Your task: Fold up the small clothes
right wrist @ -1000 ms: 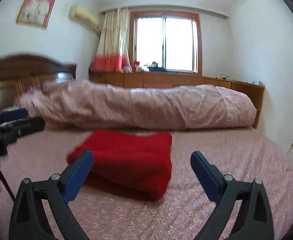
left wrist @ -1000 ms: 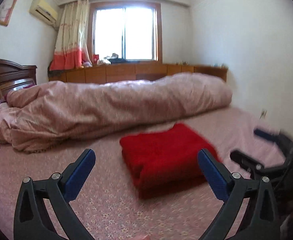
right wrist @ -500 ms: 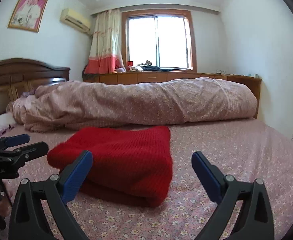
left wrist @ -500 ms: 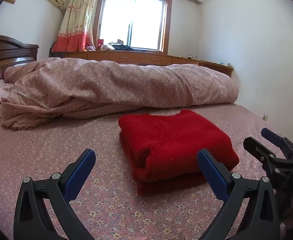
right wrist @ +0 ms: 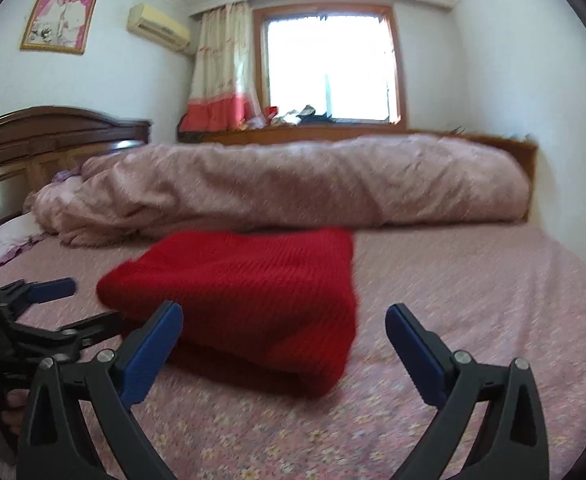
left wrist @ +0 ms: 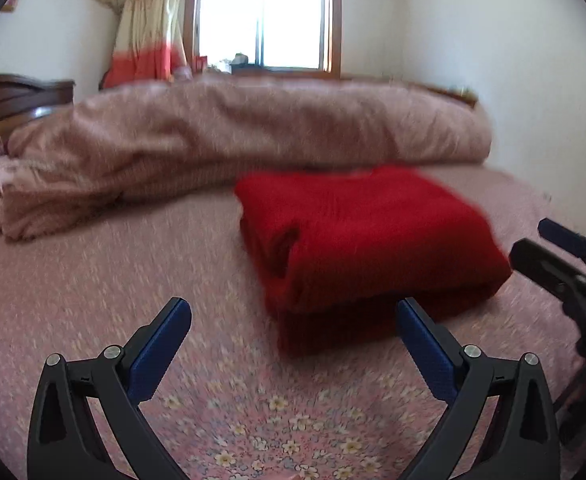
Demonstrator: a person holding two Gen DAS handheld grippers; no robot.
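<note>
The red knit garment (left wrist: 369, 236) lies folded into a compact stack of layers on the bed (left wrist: 93, 280), just in front of the rolled pink duvet (left wrist: 253, 132). Against the views from 0.5 s and 1 s ago, your 2 cameras now sit lower and closer to that garment, and both pictures are smeared with motion, while the garment itself keeps the same folded shape and the same spot before the duvet. That suggests the folds are done and you are only repositioning around it, perhaps to square it up or carry it off; which of these, the pictures do not say.

Your left hand-held gripper (left wrist: 295, 328) has its jaws spread wide and holds nothing; it hangs over the bed on your side of the garment, with its right finger overlapping the garment's near edge in view, contact unclear. Your right hand-held gripper (right wrist: 283, 334) is likewise wide apart and empty, facing the garment's near right corner, its left finger overlapping the knit in view.
</note>
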